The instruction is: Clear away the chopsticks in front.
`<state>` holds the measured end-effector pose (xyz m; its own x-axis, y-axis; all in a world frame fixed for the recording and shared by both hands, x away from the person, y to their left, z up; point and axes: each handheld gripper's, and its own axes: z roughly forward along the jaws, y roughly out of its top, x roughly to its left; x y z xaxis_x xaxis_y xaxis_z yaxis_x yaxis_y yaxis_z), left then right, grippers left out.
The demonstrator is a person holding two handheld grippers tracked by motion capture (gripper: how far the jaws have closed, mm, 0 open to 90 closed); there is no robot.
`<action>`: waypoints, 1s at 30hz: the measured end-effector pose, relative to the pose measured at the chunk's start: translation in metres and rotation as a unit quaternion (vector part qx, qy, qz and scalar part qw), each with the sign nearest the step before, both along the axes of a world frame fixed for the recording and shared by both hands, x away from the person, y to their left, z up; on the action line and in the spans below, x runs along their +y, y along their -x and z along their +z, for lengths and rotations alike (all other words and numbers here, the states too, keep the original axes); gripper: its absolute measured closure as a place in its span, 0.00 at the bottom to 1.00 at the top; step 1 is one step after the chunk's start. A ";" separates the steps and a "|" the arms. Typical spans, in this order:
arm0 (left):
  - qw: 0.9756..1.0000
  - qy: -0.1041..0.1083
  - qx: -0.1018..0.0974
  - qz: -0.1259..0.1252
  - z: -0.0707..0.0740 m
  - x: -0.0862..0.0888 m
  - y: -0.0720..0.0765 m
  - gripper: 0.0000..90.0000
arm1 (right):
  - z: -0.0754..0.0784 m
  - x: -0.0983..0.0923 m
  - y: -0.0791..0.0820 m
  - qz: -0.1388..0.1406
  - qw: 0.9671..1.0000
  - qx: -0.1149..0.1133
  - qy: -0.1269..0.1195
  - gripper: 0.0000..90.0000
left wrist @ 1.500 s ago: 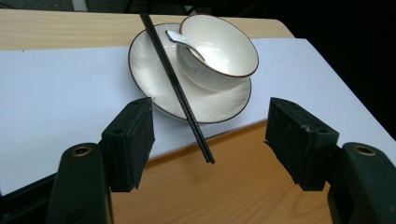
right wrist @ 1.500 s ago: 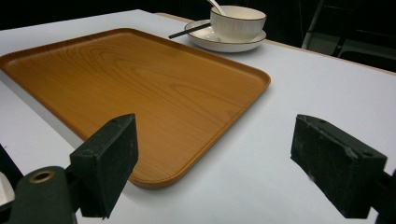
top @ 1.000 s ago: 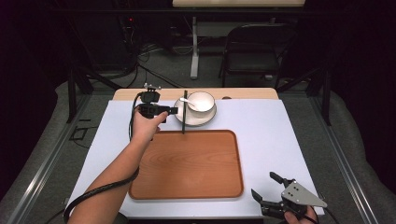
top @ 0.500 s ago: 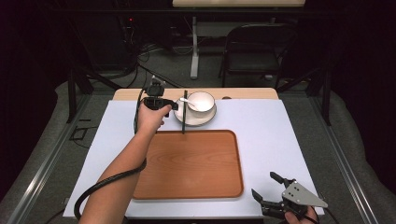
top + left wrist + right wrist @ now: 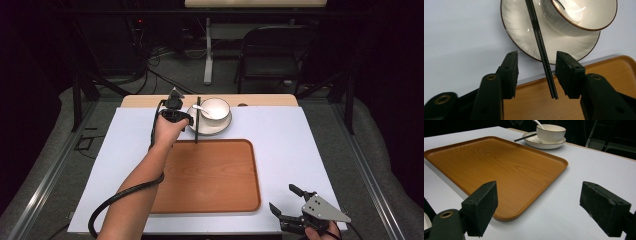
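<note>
While the left gripper (image 5: 536,72) hangs over the near rim of the plate (image 5: 519,37), its jaws have just been closing and now stand half-narrowed, with the pair of black chopsticks (image 5: 541,52) between them but not yet pinched. From left to right in the left gripper view: the left pad is well apart from the sticks, with white table (image 5: 461,30) showing in the gap; the chopsticks run up the middle, off-centre toward the right; the right pad (image 5: 567,72) is just beside them, and I cannot tell whether it brushes them. Their near tips end between the pads over the edge of the wooden tray (image 5: 534,105), while their far length lies across the plate, beside the bowl (image 5: 584,22) above and right of the jaws.

To do this grasp well, I judge the gripper should shift slightly toward its right pad's side so the sticks sit centred, then close evenly so that both sticks are caught together and neither rolls out. The pads should meet them near the tips, clear of the plate rim, so the plate is not dragged. A slow lift should keep the far ends from knocking the bowl or the spoon (image 5: 202,109) in it.

The right gripper (image 5: 539,205) rests apart near the tray's corner, jaws wide with nothing between them.
</note>
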<state>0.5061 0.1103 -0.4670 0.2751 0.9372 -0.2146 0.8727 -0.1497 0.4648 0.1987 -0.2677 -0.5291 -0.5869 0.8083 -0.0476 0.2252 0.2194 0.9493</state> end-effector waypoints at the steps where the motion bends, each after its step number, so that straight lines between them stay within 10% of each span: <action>1: 1.000 -0.002 0.005 0.001 -0.002 -0.002 0.000 0.61 | 0.000 0.000 0.000 0.000 1.000 0.000 0.000 0.16; 30: 0.997 0.016 0.070 0.012 -0.032 -0.014 -0.006 0.81 | 0.000 -0.001 0.000 0.001 1.000 -0.001 -0.001 0.16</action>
